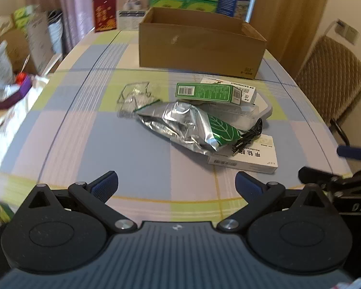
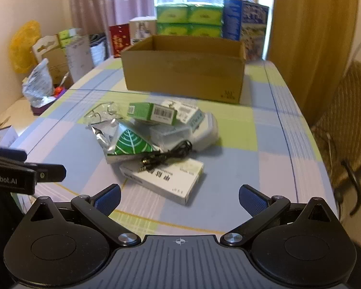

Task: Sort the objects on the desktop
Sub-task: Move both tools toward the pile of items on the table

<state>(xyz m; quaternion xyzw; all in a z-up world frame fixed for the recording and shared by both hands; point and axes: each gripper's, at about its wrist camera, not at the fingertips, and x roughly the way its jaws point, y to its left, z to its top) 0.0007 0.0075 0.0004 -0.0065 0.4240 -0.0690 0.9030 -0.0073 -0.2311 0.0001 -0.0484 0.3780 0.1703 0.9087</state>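
Nearest, both sets of jaws stood spread wide and empty above the bench, whose cloth was checked in blue, lilac and pale green: the left gripper and the right gripper, each with ribbed blue pads. Just beyond lay the heap of desktop things. A flat white medicine box sat closest, with a thin black audio cable coiled partly across it. A crinkled silver foil pouch with a green leaf print leaned on that box, and a clear, crumpled plastic bag lay touching its far end. A green carton rested atop a white carton, over a pale grey tray. Farther off, an open brown cardboard box stood squarely behind the heap, apart from it. Beyond it, stacked green packs stood before the curtains, and a woven chair stood beside the bench.
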